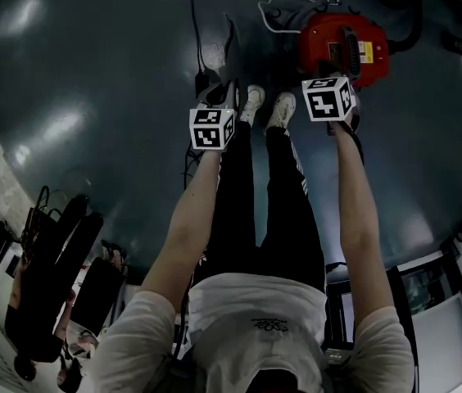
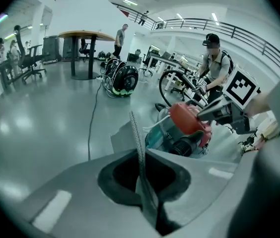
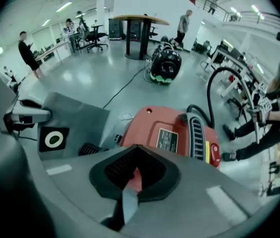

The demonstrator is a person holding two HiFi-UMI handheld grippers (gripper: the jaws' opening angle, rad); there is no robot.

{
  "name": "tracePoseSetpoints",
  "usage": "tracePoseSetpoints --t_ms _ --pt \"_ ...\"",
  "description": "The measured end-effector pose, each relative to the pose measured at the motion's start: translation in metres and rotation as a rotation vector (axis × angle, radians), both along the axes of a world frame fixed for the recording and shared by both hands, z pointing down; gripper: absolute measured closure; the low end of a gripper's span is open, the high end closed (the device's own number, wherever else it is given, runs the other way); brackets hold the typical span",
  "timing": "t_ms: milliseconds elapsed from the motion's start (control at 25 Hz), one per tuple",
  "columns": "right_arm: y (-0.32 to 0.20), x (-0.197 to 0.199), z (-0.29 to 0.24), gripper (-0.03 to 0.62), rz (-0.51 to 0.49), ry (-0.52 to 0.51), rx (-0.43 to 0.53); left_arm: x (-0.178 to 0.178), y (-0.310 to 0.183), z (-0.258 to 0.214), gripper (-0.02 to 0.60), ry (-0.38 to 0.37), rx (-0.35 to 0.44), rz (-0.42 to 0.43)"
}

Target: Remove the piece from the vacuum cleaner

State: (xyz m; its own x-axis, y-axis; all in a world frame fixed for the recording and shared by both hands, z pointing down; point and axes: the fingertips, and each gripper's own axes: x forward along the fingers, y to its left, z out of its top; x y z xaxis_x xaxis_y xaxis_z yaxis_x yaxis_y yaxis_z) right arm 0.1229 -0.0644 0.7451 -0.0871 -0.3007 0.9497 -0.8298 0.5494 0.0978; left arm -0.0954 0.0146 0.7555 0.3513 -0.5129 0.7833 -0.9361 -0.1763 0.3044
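**Bag out of the vacuum, pinched by its edge**

The left gripper [image 2: 142, 180] is pressed shut on the bag [image 3: 80, 115], nipping a thin edge that rises edge-on from between its jaws in the left gripper view. The right gripper view shows the bag as a flat grey sheet hanging left of the vacuum [image 3: 165, 133] and apart from it. A black collar [image 3: 54, 139] with a white ring sits near its lower left corner. The right gripper [image 3: 128, 182] has its jaws pressed together on nothing and hovers just above the red casing.

In the head view the vacuum stands on the floor [image 1: 92, 72] at the far edge of what shows, toward the right corner. The person's feet are just left of it.

The bag looks light and limp, probably paper or fleece. Only the collar seems stiff. Held by a thin edge, the sheet is likely to swing and fold, and a hard tug could tear it. The collar looks like the surest place to grip, since it would not crumple or slip between the pads. If the bag carries dust, keeping the ring upward should stop spills. The vacuum itself looks heavy and rigid and should stay put.
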Motion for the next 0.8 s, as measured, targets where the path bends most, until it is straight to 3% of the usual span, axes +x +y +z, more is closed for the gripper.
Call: tracePoseSetpoints --t_ms 120,200,360,560,680,800 --pt "-0.001 -0.005 -0.018 0.569 0.172 -0.102 -0.004 -0.008 -0.018 -0.022 0.577 0.009 0.054 -0.04" --pt "-0.003 -0.014 -0.038 0.569 0.214 -0.158 0.031 -0.014 -0.029 -0.043 0.577 0.008 0.096 -0.057" --pt "-0.012 -0.041 -0.097 0.569 0.162 -0.219 0.098 -0.024 -0.05 -0.104 0.575 -0.007 0.193 -0.048" --pt "-0.015 -0.082 -0.215 0.569 0.197 -0.418 0.157 -0.032 -0.059 -0.228 0.575 0.071 0.31 -0.167" --pt "-0.03 -0.109 -0.295 0.569 0.191 -0.521 0.285 -0.03 -0.071 -0.304 0.575 0.152 0.415 -0.206" --pt "-0.022 -0.121 -0.364 0.569 0.128 -0.54 0.417 -0.019 -0.062 -0.37 0.575 0.205 0.491 -0.154"
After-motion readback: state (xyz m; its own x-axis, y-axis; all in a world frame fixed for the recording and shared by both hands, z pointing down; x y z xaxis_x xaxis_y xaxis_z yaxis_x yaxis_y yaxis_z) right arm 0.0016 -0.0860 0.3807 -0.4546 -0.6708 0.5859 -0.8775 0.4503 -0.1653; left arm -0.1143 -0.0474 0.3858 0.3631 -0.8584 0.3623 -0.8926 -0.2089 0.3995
